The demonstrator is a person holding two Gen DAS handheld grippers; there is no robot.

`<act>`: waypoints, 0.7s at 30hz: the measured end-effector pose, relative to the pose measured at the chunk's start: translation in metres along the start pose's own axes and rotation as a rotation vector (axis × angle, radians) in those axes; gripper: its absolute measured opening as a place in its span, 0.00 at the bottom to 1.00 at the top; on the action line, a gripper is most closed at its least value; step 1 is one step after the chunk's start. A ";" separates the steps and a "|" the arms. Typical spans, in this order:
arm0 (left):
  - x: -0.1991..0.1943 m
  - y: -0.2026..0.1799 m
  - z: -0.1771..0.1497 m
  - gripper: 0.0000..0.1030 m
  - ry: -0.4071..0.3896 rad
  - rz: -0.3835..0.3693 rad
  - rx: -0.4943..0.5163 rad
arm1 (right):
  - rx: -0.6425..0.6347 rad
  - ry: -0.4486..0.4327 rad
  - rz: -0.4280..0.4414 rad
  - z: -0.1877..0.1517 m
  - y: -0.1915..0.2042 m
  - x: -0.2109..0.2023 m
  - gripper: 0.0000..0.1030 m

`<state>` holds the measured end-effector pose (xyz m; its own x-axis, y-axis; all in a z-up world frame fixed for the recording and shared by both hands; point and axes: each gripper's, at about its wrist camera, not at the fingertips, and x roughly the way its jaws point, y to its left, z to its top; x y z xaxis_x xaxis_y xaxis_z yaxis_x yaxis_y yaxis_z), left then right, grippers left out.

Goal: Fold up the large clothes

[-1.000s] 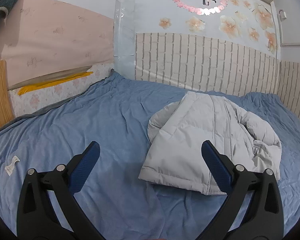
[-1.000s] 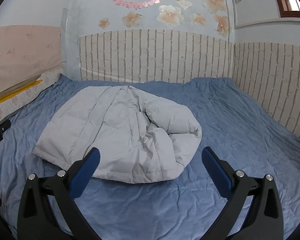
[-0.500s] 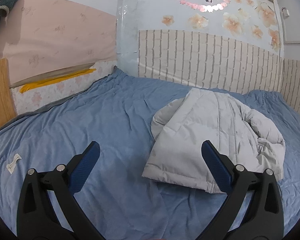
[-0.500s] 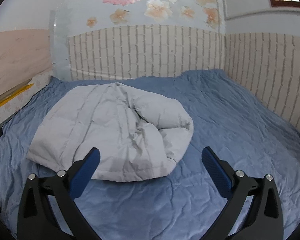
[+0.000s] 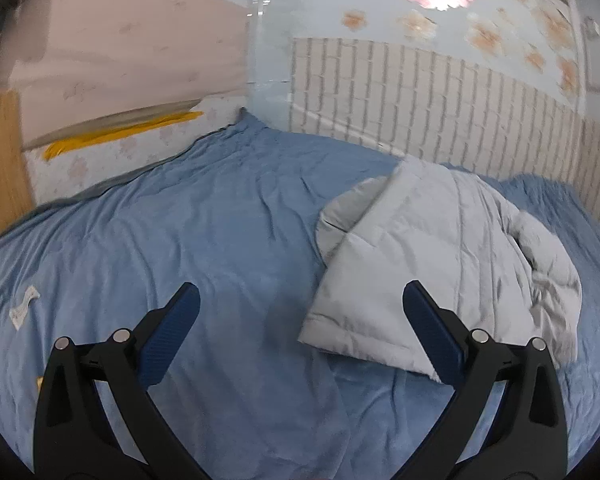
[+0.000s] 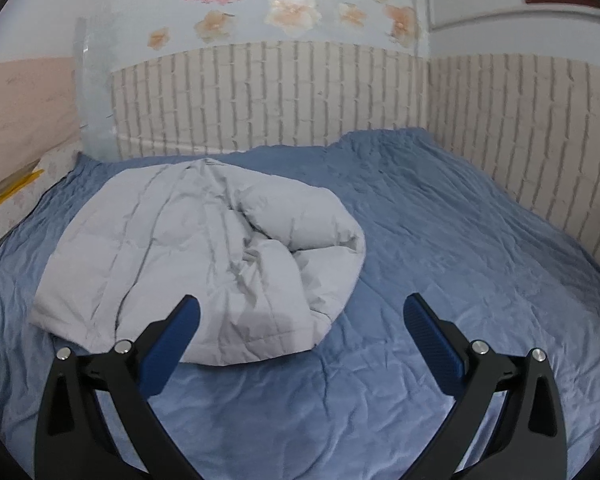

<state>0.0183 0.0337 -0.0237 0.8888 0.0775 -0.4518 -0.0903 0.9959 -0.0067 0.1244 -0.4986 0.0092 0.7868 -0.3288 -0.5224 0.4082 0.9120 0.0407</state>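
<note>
A light grey quilted puffer jacket [image 5: 432, 256] lies crumpled on the blue bedsheet [image 5: 204, 240]. In the right wrist view the jacket [image 6: 196, 256] lies left of centre, bunched into a roll on its right side. My left gripper [image 5: 298, 320] is open and empty, hovering over the sheet just left of the jacket's near corner. My right gripper [image 6: 298, 320] is open and empty, hovering over the jacket's near right edge. Neither gripper touches the cloth.
The bed fills both views, with a brick-pattern wall [image 6: 284, 104] behind it and along its right side [image 6: 540, 128]. A flowered mattress edge with a yellow strip [image 5: 120, 136] and a wooden panel [image 5: 2, 160] stand at the left. A small white scrap [image 5: 24, 306] lies on the sheet.
Both grippers have moved slightly forward and left relative to the jacket, and the views tilted down a little. The jacket has not moved. Both jaws stay open.
</note>
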 end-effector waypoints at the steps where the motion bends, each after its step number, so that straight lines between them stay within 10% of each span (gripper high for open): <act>1: 0.000 0.004 0.001 0.97 0.003 0.004 -0.019 | 0.015 0.010 -0.006 0.000 -0.003 0.003 0.98; 21: 0.031 0.043 -0.044 0.97 0.209 0.078 -0.104 | 0.157 0.130 0.023 -0.034 -0.028 0.029 0.98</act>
<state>0.0222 0.0772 -0.0773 0.7659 0.1319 -0.6293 -0.2102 0.9763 -0.0512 0.1200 -0.5255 -0.0361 0.7341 -0.2648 -0.6253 0.4662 0.8661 0.1805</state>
